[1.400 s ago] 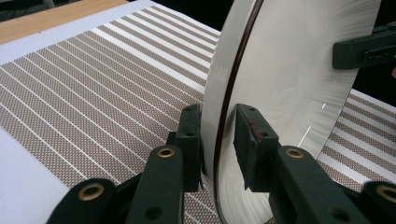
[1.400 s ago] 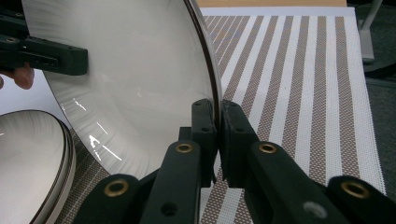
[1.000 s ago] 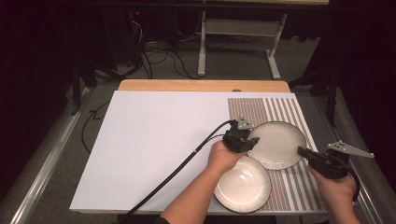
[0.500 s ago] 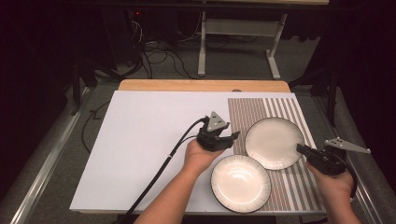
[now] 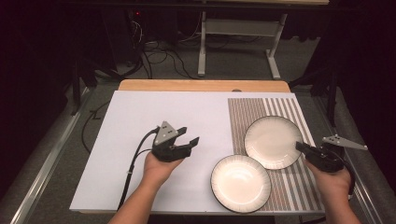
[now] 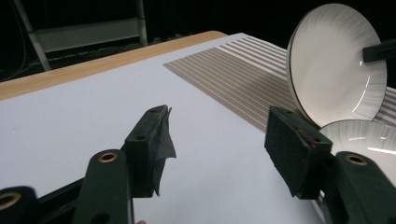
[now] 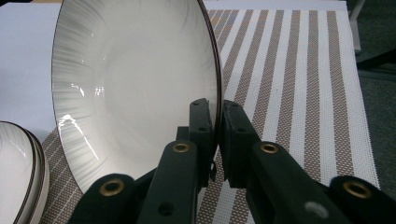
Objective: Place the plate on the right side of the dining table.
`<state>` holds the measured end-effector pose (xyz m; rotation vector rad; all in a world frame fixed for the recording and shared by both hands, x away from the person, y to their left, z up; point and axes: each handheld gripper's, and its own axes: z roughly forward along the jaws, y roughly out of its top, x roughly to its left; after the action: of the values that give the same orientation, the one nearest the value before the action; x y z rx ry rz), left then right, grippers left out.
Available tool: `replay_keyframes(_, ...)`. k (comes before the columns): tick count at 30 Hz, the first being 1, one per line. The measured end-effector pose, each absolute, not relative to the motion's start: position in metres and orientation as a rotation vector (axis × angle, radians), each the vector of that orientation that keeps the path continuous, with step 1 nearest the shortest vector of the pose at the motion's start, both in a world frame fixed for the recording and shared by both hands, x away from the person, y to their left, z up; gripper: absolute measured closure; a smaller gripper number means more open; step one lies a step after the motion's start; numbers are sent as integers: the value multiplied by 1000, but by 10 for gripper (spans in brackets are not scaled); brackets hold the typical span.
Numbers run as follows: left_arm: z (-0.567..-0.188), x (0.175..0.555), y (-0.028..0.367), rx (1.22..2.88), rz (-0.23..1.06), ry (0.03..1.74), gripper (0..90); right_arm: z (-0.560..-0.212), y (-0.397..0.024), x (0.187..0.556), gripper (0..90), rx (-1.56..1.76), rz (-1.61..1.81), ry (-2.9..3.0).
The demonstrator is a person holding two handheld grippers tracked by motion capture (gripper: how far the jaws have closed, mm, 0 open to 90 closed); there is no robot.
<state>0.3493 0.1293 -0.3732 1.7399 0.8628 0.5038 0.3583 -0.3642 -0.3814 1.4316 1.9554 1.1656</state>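
Observation:
My right gripper (image 5: 300, 146) (image 7: 214, 112) is shut on the right rim of a white plate with a dark edge (image 5: 273, 140) (image 7: 130, 84) and holds it tilted over the striped mat (image 5: 243, 121). A second plate of the same kind (image 5: 240, 183) (image 6: 369, 140) lies flat in front of it, half on the mat. My left gripper (image 5: 190, 135) (image 6: 219, 135) hovers over the white board (image 5: 140, 116), left of both plates. Its jaws have just been opening and nothing is between them. The left gripper view shows the tilted plate (image 6: 336, 65) at the far right.
The white board and the striped mat (image 7: 303, 70) cover the table, whose wooden edge (image 5: 201, 85) shows at the back. Behind it stand a metal frame (image 5: 233, 28) and cables on the floor. A metal rail (image 5: 46, 163) runs along the left side.
My left gripper has moved left from the far plate's left rim to over the white board, and its jaws have opened. The right gripper and its plate have stayed put.

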Motion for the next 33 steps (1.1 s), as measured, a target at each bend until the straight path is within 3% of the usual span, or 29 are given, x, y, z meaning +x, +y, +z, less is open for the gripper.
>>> replay_keyframes(11, -384, 310, 183, 1734, 567, 890, 212, -382, -364, 361, 857, 1450, 1148, 1951)
replay_keyframes(20, -388, 294, 204, 1673, 612, 942, 51, -383, -363, 366, 852, 1473, 1137, 1947)
replay_keyframes(33, -392, 290, 214, 1641, 627, 939, 7, -392, -367, 386, 835, 1575, 1125, 1951)
